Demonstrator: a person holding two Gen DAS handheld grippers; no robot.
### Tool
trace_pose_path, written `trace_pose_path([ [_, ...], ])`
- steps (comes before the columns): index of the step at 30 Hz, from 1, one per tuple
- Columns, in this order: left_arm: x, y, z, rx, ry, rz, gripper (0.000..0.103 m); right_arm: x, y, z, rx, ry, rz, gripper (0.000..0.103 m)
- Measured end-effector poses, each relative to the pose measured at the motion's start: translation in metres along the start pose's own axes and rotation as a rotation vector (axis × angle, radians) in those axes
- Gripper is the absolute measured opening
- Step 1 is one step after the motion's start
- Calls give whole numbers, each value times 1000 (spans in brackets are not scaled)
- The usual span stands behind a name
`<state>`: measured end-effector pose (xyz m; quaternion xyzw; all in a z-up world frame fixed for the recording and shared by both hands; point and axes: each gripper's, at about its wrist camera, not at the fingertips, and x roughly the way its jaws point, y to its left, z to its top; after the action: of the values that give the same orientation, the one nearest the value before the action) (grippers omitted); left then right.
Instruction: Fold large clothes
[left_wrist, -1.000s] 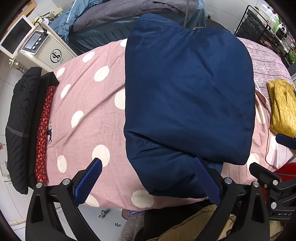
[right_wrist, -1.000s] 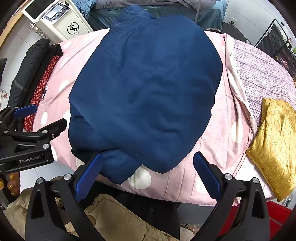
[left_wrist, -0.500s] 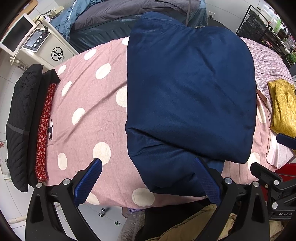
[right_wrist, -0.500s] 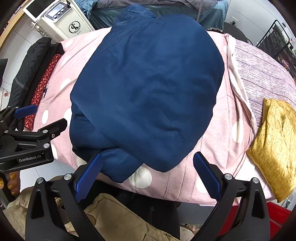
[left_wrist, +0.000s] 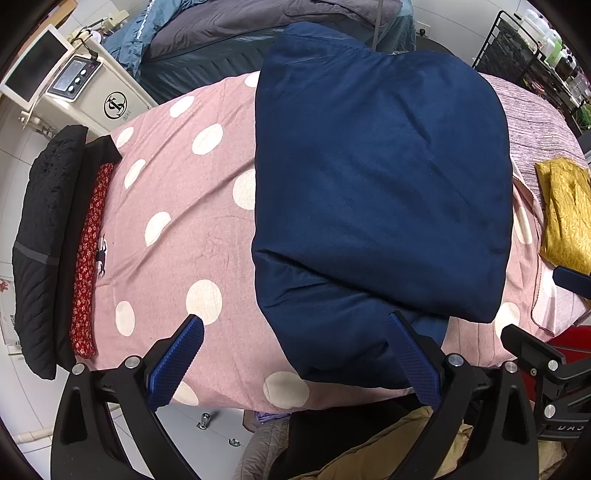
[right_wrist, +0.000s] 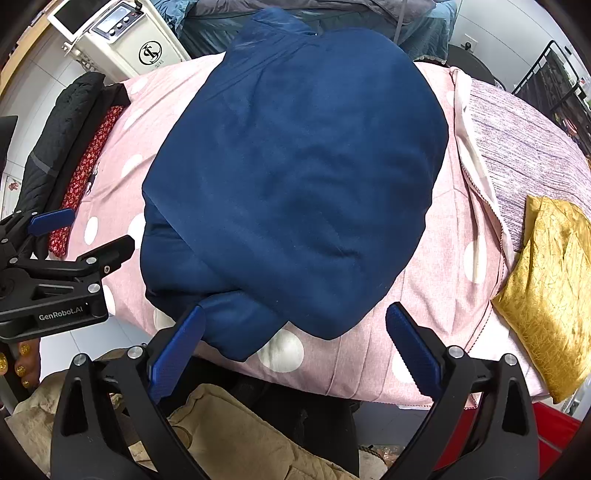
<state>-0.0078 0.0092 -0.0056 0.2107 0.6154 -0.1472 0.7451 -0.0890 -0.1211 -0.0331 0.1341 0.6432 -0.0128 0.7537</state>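
A big dark blue coat (left_wrist: 380, 192) lies folded on a bed with a pink sheet (left_wrist: 177, 229) that has white dots. In the left wrist view the coat fills the middle and runs from 12 o'clock down to 6 o'clock, and one thick folded part sticks out under the top layer near the bed's close edge. The left gripper (left_wrist: 295, 354) hangs over that close edge with its blue jaws wide apart and nothing between them; the right-side jaw is seen in front of the coat's low corner, but I cannot tell if it touches. The right gripper (right_wrist: 295, 345) also has its jaws wide apart and holds nothing, just by the coat's close edge. At 9 o'clock a black quilted jacket (left_wrist: 44, 236) and a red flowery cloth (left_wrist: 88, 258) lie side by side along the bed's edge. At 3 o'clock a shiny yellow cloth (right_wrist: 546, 280) rests on a purple striped cover (right_wrist: 524, 147). At 11 o'clock stands a white machine (right_wrist: 122, 37) with a round black logo. In the right wrist view the left gripper's body reads "GenRobot.AI".
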Motion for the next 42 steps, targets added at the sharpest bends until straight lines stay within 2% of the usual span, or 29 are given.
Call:
trace_pose_path([
  [42, 3, 0, -14, -6, 25, 3, 97, 4, 2, -11, 0, 9, 4, 97],
])
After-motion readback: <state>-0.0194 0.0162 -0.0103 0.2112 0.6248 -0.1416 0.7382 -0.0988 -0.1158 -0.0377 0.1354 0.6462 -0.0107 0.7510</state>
